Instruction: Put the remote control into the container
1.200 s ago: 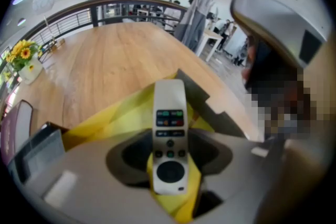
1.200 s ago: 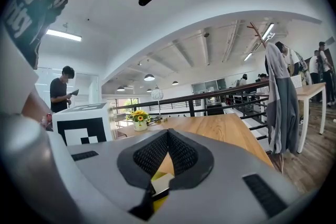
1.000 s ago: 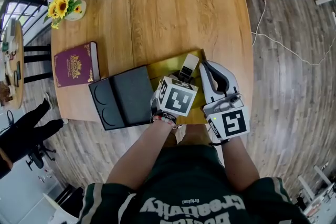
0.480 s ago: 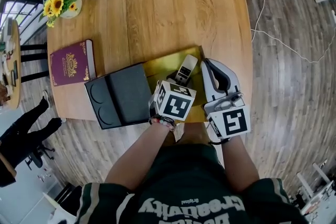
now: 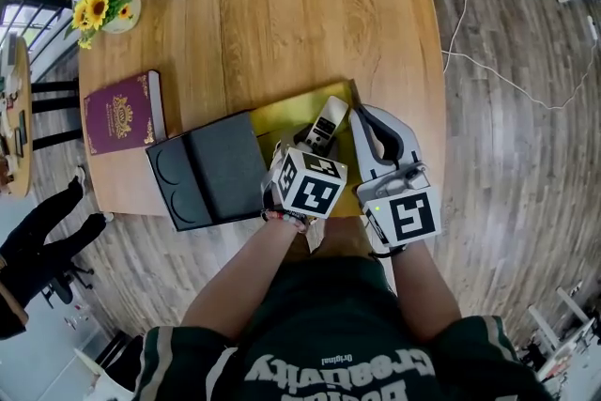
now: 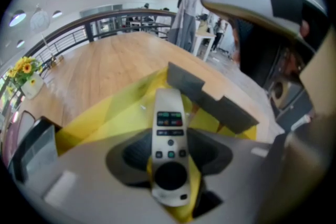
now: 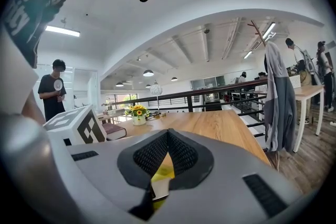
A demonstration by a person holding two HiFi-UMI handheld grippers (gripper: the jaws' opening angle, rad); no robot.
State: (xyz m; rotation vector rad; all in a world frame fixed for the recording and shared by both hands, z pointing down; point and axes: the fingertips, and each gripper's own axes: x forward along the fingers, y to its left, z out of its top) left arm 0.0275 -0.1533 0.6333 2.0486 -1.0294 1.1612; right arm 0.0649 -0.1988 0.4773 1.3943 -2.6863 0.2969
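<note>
Black rubber pads (image 6: 131,152) of the left gripper (image 6: 169,157) are pressing on both sides of the slim pale-grey plastic remote control (image 6: 168,118), the jaws standing fairly wide around it. They are gripping its dial end. Its long axis is running straight out along the jaws, and its far end is pointing away from the person and slightly right, over the shallow yellow container (image 5: 282,122). Whether it is touching the bottom is unclear. The right gripper (image 7: 168,135) is lying at the container's right edge, its jaw tips meeting. A flat black case (image 5: 211,169) is sitting just beside the container on the wooden table (image 5: 310,5), and a burgundy book (image 5: 117,113) is lying further left.
</note>
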